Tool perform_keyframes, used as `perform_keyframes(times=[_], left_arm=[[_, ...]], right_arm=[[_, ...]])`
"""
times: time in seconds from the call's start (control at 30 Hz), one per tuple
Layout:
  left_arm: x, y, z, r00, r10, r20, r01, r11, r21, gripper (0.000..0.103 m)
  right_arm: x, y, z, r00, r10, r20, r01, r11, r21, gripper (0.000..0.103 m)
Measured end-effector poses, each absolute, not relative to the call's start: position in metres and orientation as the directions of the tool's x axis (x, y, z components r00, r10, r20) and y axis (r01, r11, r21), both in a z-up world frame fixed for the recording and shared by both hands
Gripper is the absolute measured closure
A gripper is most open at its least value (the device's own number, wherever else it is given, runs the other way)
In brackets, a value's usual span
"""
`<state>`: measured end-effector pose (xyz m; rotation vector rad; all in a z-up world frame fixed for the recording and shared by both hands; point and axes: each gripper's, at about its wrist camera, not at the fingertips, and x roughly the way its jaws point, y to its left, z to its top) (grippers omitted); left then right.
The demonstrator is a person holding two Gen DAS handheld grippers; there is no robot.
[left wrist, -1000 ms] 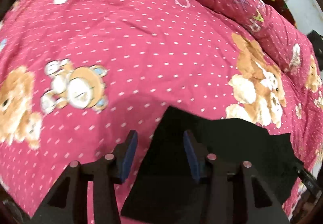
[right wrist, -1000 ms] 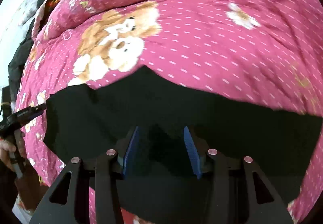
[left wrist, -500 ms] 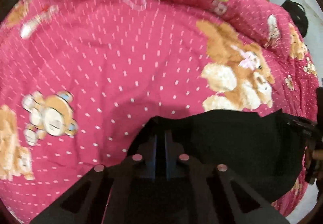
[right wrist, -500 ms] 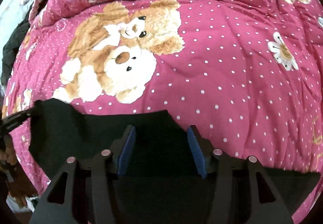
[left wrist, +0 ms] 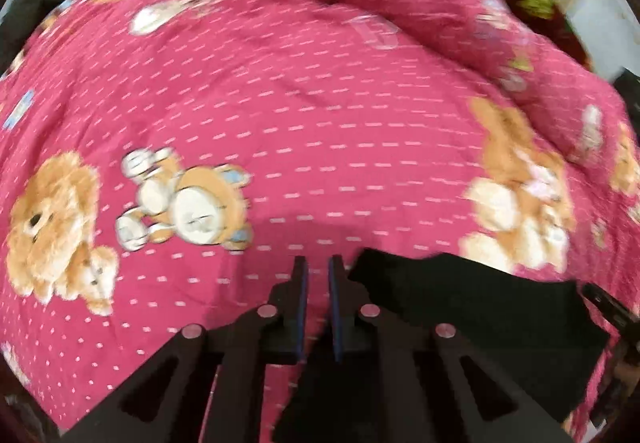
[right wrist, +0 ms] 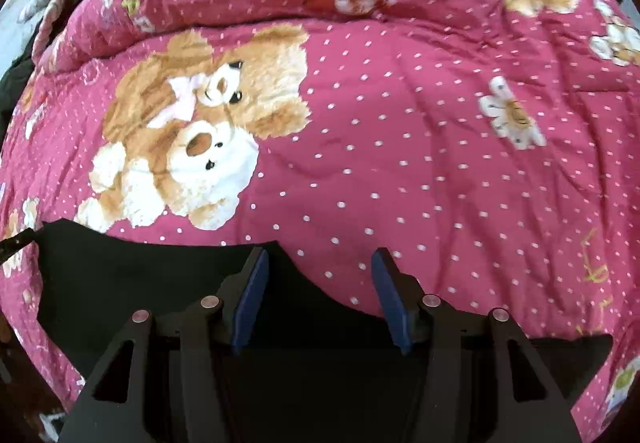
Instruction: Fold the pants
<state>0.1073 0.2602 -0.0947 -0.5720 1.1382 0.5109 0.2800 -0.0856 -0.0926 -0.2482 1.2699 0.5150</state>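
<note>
L gripper (left wrist: 317,275) slid off pants (left wrist: 460,307) edge vs 0.5 s ago, fingers nearly together w/ small gap, pink fabric between tips, view blurred. R gripper (right wrist: 320,263) spread wide over black pants (right wrist: 120,283), nothing pinched. Pants flat on teddy-print bed quilt (right wrist: 400,163).

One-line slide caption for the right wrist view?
Open right gripper hovers over the edge of black pants spread on a pink teddy-bear quilt.

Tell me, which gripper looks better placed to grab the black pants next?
Probably the right gripper: its jaws stand wide open over the pants edge. The left gripper is nearly closed beside the cloth.
</note>
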Motion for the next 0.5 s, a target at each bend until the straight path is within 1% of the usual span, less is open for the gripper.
perform_keyframes(times=[0.03,0.07,0.1,0.13,0.17,0.23,0.3,0.33,0.37,0.4,0.5], left_arm=[[0.111,0.254,-0.093,0.351,0.069,-0.934,-0.613,0.771,-0.174,0.089],[0.116,0.248,-0.094,0.358,0.051,-0.932,-0.593,0.784,-0.185,0.081],[0.124,0.241,-0.099,0.362,0.025,-0.932,-0.578,0.79,-0.204,0.077],[0.129,0.235,-0.106,0.366,-0.027,-0.93,-0.561,0.791,-0.244,0.071],[0.135,0.229,-0.112,0.365,-0.079,-0.928,-0.542,0.792,-0.281,0.07],[0.138,0.214,-0.116,0.356,-0.12,-0.927,-0.495,0.817,-0.296,0.07],[0.148,0.206,-0.126,0.323,-0.067,-0.944,-0.467,0.856,-0.221,0.07],[0.151,0.208,-0.132,0.297,-0.035,-0.954,-0.477,0.86,-0.181,0.071],[0.152,0.213,-0.135,0.29,-0.041,-0.956,-0.505,0.842,-0.189,0.077],[0.15,0.217,-0.133,0.295,-0.046,-0.955,-0.533,0.821,-0.204,0.078],[0.138,0.219,-0.114,0.278,0.059,-0.959,-0.586,0.802,-0.121,0.077]], right_arm=[[0.276,-0.088,-0.09,0.202,0.242,-0.949,-0.497,0.86,0.113,0.049],[0.27,-0.091,-0.089,0.198,0.249,-0.948,-0.501,0.857,0.12,0.049],[0.267,-0.093,-0.089,0.195,0.25,-0.949,-0.505,0.855,0.121,0.049],[0.261,-0.094,-0.092,0.183,0.246,-0.952,-0.512,0.85,0.121,0.049],[0.258,-0.092,-0.097,0.164,0.238,-0.957,-0.513,0.85,0.123,0.049],[0.252,-0.097,-0.103,0.139,0.22,-0.965,-0.506,0.854,0.122,0.049],[0.244,-0.104,-0.104,0.138,0.212,-0.968,-0.501,0.858,0.116,0.049],[0.242,-0.107,-0.104,0.141,0.201,-0.969,-0.5,0.859,0.106,0.049],[0.239,-0.115,-0.106,0.143,0.173,-0.974,-0.497,0.864,0.081,0.049],[0.238,-0.12,-0.107,0.143,0.154,-0.978,-0.49,0.869,0.066,0.049],[0.231,-0.146,-0.1,0.164,0.12,-0.979,-0.448,0.893,0.034,0.049]])
